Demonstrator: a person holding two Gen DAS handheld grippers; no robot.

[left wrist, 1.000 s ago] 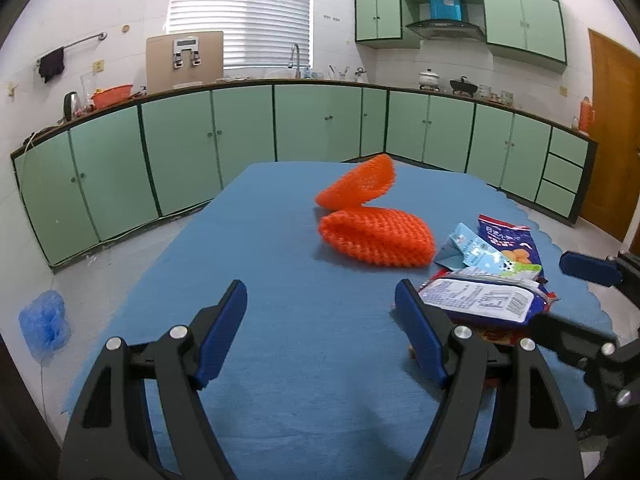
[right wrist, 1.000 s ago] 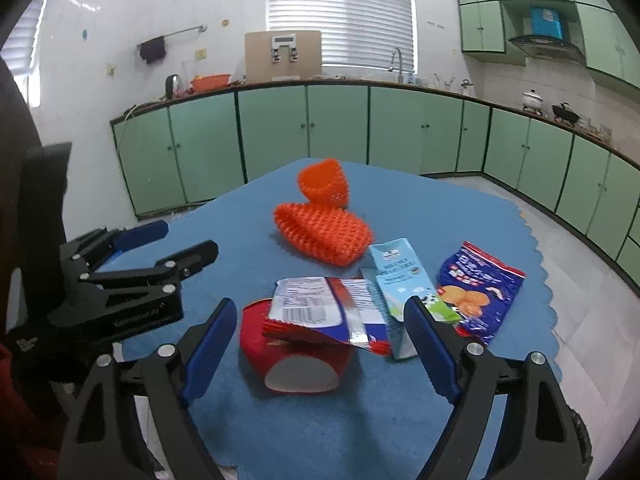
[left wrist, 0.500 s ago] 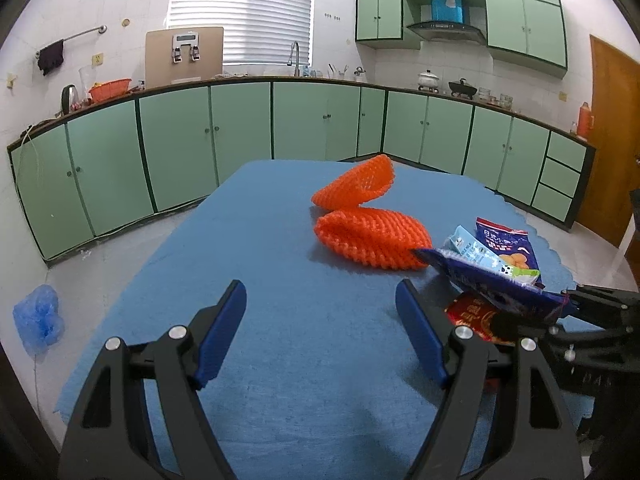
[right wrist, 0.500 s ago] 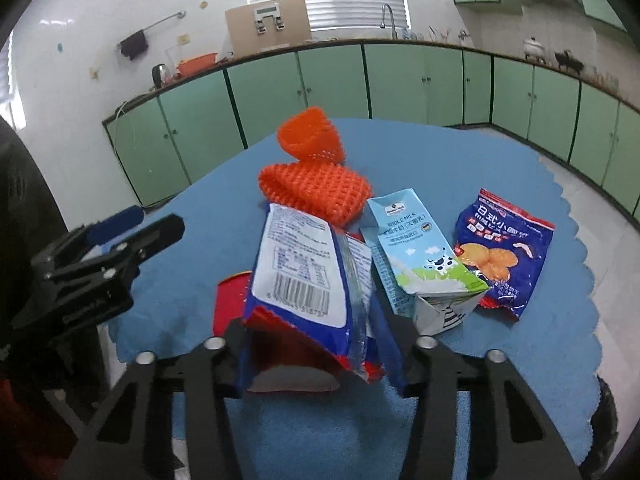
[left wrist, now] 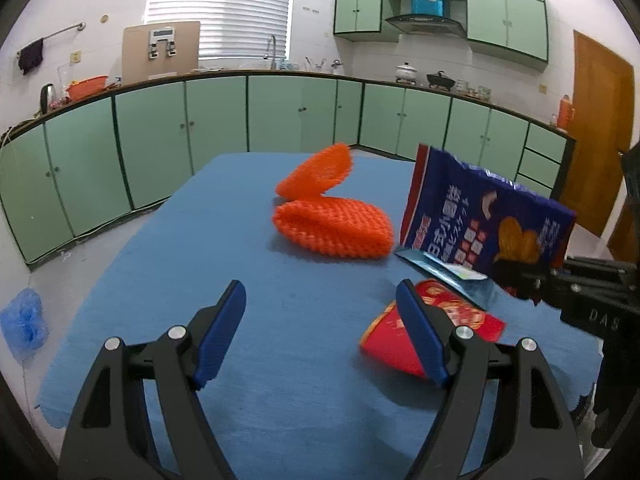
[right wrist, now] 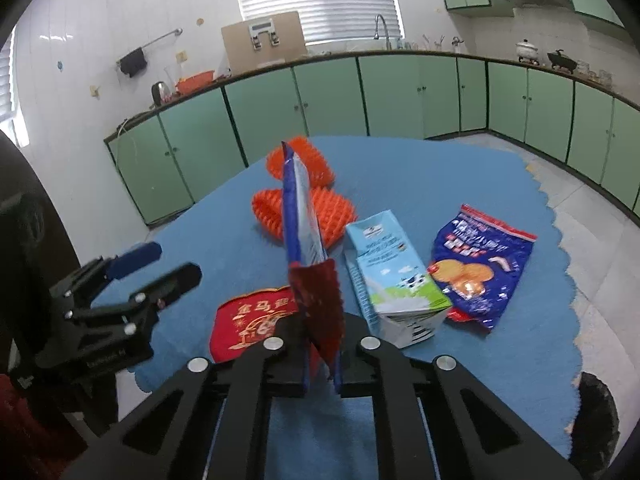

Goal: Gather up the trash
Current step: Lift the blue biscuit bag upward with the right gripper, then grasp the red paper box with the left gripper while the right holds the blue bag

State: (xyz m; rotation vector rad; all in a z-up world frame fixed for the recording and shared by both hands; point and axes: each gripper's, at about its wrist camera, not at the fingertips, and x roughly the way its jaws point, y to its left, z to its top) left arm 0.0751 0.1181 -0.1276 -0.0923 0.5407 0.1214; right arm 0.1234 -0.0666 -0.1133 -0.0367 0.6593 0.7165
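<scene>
Now the right gripper had its jaws clamped on the bottom edge of a blue snack bag, having just been closing on it; the bag stood upright on edge, lifted off the blue surface. In the left wrist view the same bag showed its printed face at the right, held by the right gripper at its lower corner. The left gripper hovered low over the surface with its jaws wide apart and nothing between them; its right finger overlapped a flattened red paper cup in the view, contact unclear. The red cup lay just left of the held bag. A milk carton lay on its side just right of the bag, and a second blue snack bag lay flat further right. Two orange foam nets sat on the far middle of the surface, one propped on the other.
</scene>
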